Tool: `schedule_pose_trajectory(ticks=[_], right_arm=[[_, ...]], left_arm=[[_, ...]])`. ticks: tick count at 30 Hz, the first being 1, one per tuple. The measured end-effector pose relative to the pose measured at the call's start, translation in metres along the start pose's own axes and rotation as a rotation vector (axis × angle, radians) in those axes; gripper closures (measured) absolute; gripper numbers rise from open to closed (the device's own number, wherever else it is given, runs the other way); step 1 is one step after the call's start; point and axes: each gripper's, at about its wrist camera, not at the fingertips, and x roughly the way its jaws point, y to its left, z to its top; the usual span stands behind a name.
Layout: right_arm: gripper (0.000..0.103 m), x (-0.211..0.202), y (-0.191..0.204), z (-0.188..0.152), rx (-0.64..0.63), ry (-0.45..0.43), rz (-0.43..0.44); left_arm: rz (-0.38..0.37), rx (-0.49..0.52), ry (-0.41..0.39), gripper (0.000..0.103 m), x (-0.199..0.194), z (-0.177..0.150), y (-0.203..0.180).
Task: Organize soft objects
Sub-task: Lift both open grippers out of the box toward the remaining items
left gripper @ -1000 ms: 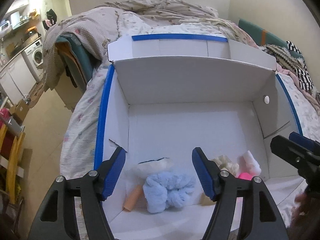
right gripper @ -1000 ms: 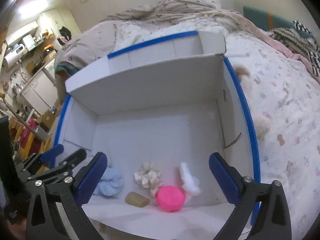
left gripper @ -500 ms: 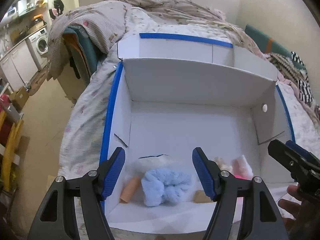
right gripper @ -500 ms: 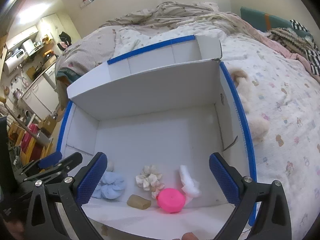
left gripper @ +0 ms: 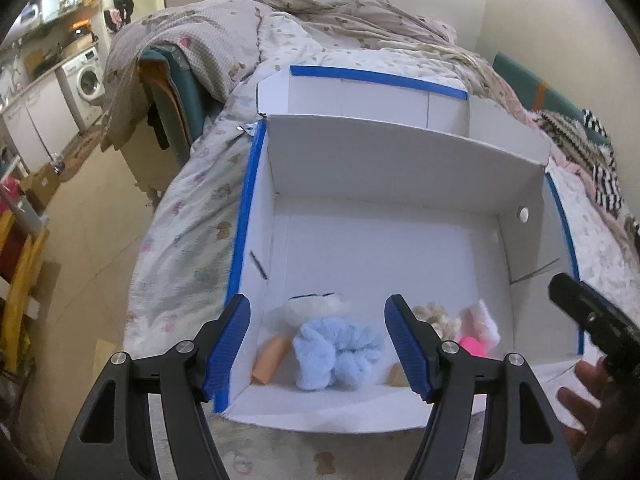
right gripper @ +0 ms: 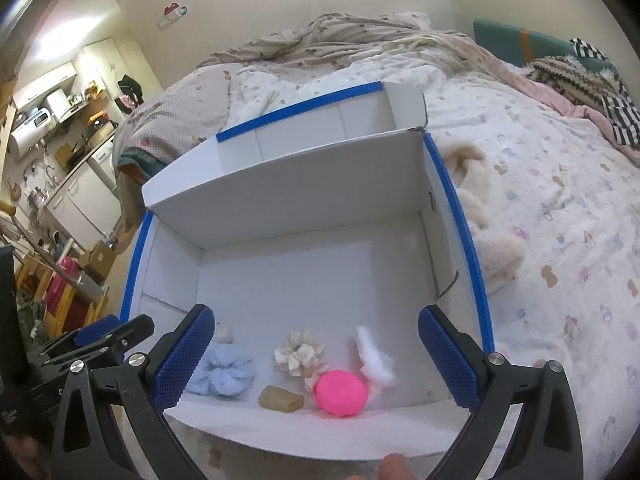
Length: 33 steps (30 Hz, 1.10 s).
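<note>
A white box with blue edges [left gripper: 392,248] [right gripper: 304,264] lies open on the bed. Along its near wall lie a light blue scrunchie [left gripper: 336,350] [right gripper: 222,372], a cream scrunchie [right gripper: 300,352] [left gripper: 436,316], a pink round pad [right gripper: 340,392], a white fluffy piece [right gripper: 374,354], a tan sponge [right gripper: 280,398] and an orange tube [left gripper: 270,362]. My left gripper [left gripper: 318,344] is open and empty above the blue scrunchie. My right gripper [right gripper: 316,356] is open and empty above the near wall.
A cream plush toy [right gripper: 480,216] lies on the patterned bedspread [right gripper: 560,208] just right of the box. Crumpled blankets [left gripper: 320,20] fill the far end of the bed. The floor and a washing machine [left gripper: 88,80] are to the left.
Both grippers have pulled back and up from the box, so more of the box and its near edge show. The objects in the box have not moved.
</note>
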Motion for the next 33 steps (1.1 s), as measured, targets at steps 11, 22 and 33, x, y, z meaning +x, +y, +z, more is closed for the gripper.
schedule_pose_trajectory(ticks=[11, 22, 33], right_arm=[[0.0, -0.034, -0.004, -0.019, -0.025, -0.009, -0.019], [0.0, -0.048, -0.018, -0.042, -0.036, 0.093, -0.09], [0.0, -0.022, -0.04, -0.071, 0.033, 0.249, -0.108]], left_arm=[[0.039, 0.039, -0.002, 0.036, -0.017, -0.021, 0.001], [0.041, 0.035, 0.046, 0.036, -0.026, -0.051, 0.006], [0.073, -0.03, 0.116, 0.036, -0.018, -0.076, 0.024]])
